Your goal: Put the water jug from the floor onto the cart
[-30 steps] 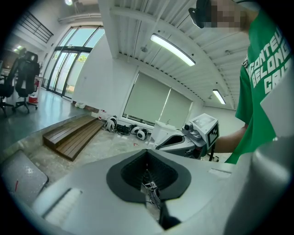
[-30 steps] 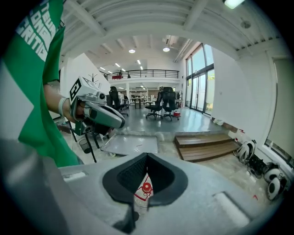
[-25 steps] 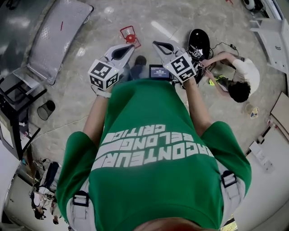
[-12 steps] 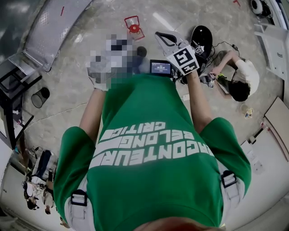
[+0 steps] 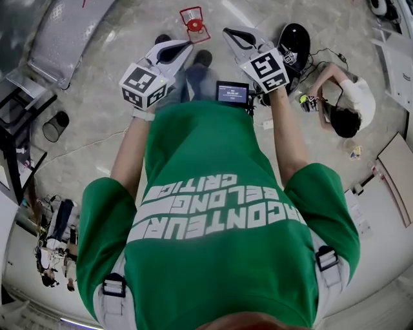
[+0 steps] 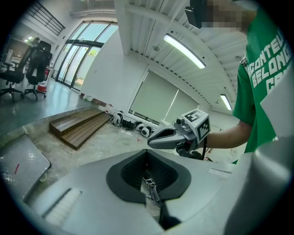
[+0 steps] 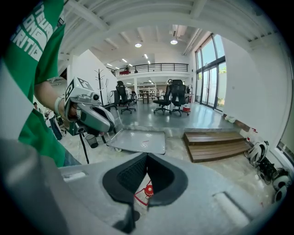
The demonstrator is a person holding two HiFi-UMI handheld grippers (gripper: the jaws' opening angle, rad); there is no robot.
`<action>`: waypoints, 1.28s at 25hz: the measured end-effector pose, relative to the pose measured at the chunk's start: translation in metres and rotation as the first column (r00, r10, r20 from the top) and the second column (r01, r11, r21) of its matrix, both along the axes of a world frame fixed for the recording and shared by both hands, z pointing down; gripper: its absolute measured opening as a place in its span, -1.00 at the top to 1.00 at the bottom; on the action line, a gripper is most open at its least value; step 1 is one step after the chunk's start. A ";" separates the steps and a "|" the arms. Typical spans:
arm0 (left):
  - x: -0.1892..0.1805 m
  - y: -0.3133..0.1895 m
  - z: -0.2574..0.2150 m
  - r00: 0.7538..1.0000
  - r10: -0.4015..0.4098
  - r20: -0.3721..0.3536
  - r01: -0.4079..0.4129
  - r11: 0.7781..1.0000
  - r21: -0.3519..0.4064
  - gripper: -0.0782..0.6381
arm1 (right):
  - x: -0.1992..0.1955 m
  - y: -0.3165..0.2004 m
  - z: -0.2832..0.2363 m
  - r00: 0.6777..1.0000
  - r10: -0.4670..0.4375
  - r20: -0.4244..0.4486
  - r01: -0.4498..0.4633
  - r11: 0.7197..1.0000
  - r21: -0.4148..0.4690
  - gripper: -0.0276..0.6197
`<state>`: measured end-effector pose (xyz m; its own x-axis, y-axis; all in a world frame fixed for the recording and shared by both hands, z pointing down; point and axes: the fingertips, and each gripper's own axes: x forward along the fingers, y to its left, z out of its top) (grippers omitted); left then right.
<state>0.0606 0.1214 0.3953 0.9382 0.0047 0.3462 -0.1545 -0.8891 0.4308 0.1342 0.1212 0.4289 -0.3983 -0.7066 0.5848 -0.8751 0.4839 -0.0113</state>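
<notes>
Item: water jug (image 5: 194, 18), clear body with red cap, on the floor, apparently upright with the cap uppermost. Position: ahead of both grippers and between their tips, well apart from either. Left gripper (image 5: 181, 48): jaws closed together, nothing held. Right gripper (image 5: 231, 33): jaws closed together, nothing held; the jug shows straight down its jaw line in the right gripper view, so this one is judged better aimed. Cart (image 5: 61, 38): grey flat platform, left of the jug, on the left gripper's side.
</notes>
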 end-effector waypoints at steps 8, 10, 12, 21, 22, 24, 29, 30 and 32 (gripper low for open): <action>0.017 -0.020 0.049 1.000 0.002 0.017 -0.002 1.000 -0.011 0.74 | 0.016 -0.021 0.057 1.000 0.019 0.025 -0.017 0.998 -0.057 0.93; 0.015 -0.021 0.062 1.000 0.006 0.020 -0.006 1.000 -0.024 0.74 | 0.012 -0.020 0.072 0.999 0.024 0.032 -0.022 0.997 -0.073 0.93; 0.013 -0.026 0.079 1.000 0.008 0.025 -0.007 0.999 -0.036 0.74 | 0.009 -0.020 0.091 0.999 0.029 0.037 -0.026 0.995 -0.095 0.93; 0.014 -0.052 0.194 0.997 0.026 0.072 -0.019 0.995 -0.096 0.74 | 0.008 -0.036 0.211 0.996 0.074 0.045 -0.065 0.983 -0.173 0.93; 0.015 -0.054 0.208 0.997 0.033 0.074 -0.026 0.995 -0.100 0.74 | 0.008 -0.039 0.226 0.996 0.076 0.041 -0.068 0.982 -0.177 0.93; 0.018 -0.054 0.234 0.995 0.066 0.073 -0.057 0.992 -0.111 0.74 | 0.009 -0.042 0.254 0.996 0.077 0.035 -0.069 0.980 -0.188 0.93; 0.027 -0.047 0.291 0.984 0.151 0.091 -0.139 0.982 -0.129 0.74 | 0.009 -0.039 0.309 0.998 0.058 0.033 -0.049 0.972 -0.229 0.93; 0.029 -0.048 0.298 0.983 0.158 0.095 -0.146 0.981 -0.130 0.74 | 0.011 -0.040 0.317 0.998 0.055 0.031 -0.047 0.971 -0.235 0.93; 0.033 -0.052 0.312 0.981 0.165 0.101 -0.152 0.980 -0.128 0.74 | 0.015 -0.043 0.331 0.998 0.055 0.026 -0.047 0.967 -0.249 0.89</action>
